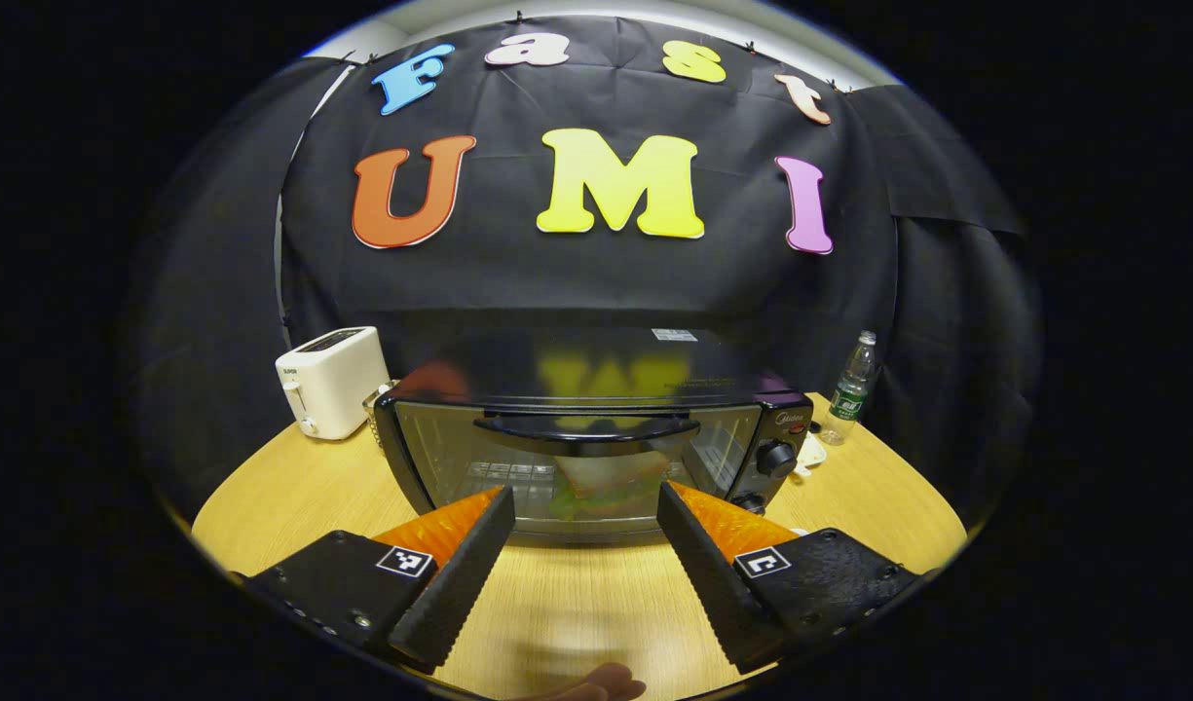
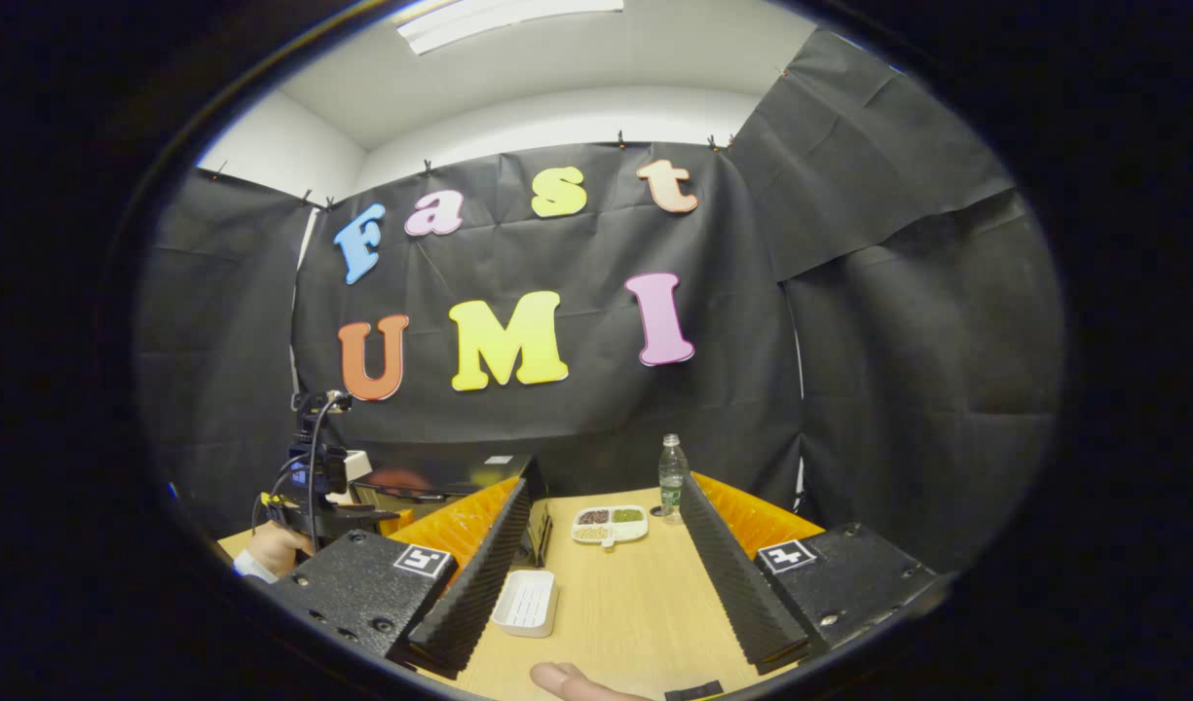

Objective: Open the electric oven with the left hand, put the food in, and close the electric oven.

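Note:
The black electric oven (image 1: 596, 389) stands on the wooden table (image 1: 577, 604) with its glass door up against the body and the curved handle (image 1: 586, 434) along the door's top. Behind the glass lies the food (image 1: 606, 482), which looks like a sandwich with green leaves. My left gripper (image 1: 584, 495) is open just in front of the door, below the handle, with nothing between its fingers. My right gripper (image 2: 606, 487) is open too and holds nothing, hovering over the table to the oven's right. In the right gripper view the oven (image 2: 440, 482) shows partly behind that gripper's left finger.
A white toaster (image 1: 331, 380) stands left of the oven and a water bottle (image 1: 852, 389) to its right. An empty white tray (image 2: 525, 602), a divided dish of grains (image 2: 611, 524) and the bottle (image 2: 671, 479) sit on the table. A hand (image 2: 275, 547) holds the other gripper.

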Demonstrator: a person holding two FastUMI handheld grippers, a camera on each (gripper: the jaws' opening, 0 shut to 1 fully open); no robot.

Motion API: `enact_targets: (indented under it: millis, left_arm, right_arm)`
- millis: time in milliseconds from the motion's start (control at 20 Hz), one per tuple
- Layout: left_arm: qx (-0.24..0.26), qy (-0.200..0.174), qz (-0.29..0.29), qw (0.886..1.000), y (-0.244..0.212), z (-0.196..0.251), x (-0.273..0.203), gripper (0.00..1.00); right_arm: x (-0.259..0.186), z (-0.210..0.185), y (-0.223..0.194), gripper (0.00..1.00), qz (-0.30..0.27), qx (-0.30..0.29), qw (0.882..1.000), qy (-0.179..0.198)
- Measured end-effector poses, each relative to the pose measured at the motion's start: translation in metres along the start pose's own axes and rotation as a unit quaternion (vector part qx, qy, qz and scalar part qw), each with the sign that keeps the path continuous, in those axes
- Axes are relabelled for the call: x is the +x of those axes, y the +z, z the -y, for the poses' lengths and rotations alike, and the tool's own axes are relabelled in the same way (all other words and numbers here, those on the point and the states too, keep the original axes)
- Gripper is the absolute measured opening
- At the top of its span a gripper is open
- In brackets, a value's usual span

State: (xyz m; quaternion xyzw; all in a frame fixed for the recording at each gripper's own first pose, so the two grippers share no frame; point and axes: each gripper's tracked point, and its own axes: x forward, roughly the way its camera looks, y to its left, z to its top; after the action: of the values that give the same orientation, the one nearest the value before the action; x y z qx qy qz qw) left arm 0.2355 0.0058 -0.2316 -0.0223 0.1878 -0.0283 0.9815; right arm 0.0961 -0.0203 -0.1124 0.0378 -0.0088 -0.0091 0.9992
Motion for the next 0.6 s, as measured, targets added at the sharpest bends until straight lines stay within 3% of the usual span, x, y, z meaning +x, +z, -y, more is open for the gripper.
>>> enact_targets:
  millis: [550,600]
  left_arm:
    - [-0.014,-0.020,0.106,0.994,0.062,0.015,-0.124,0.96]
    - [-0.012,-0.017,0.117,0.993,0.067,0.013,-0.139,0.96]
  right_arm:
    - [-0.028,-0.004,0.019,0.99,0.014,-0.009,1.000,-0.012]
    - [-0.033,-0.005,0.020,0.94,0.014,-0.010,1.000,-0.009]
